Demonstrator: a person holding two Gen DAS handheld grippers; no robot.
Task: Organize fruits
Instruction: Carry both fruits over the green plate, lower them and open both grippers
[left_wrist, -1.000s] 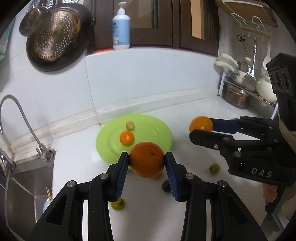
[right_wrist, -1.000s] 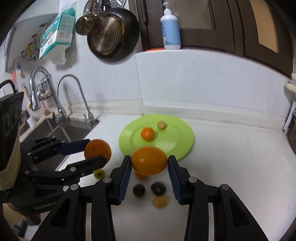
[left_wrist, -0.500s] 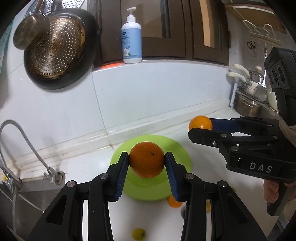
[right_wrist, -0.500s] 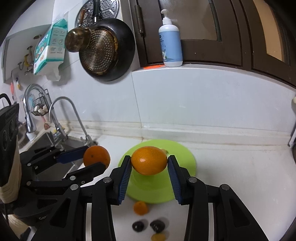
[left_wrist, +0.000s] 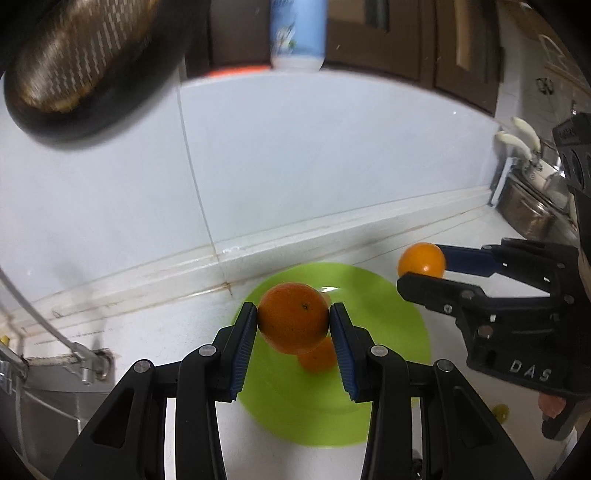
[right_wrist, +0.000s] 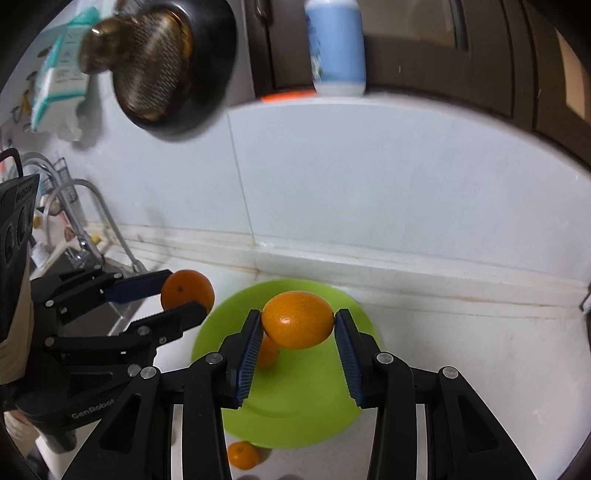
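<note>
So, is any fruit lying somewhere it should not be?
Yes. One small orange fruit lies on the white counter just off the near rim of the round green plate, while another small orange fruit sits on that plate.

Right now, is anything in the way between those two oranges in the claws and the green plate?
Nothing blocks either. Both oranges hang over the green plate. A small orange already lies on it, under the left one, so that drop needs a bare spot.

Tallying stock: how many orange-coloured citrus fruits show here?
4: one large orange in the left gripper, one in the right gripper, a small one on the green plate, another on the counter. Others may be hidden.
</note>
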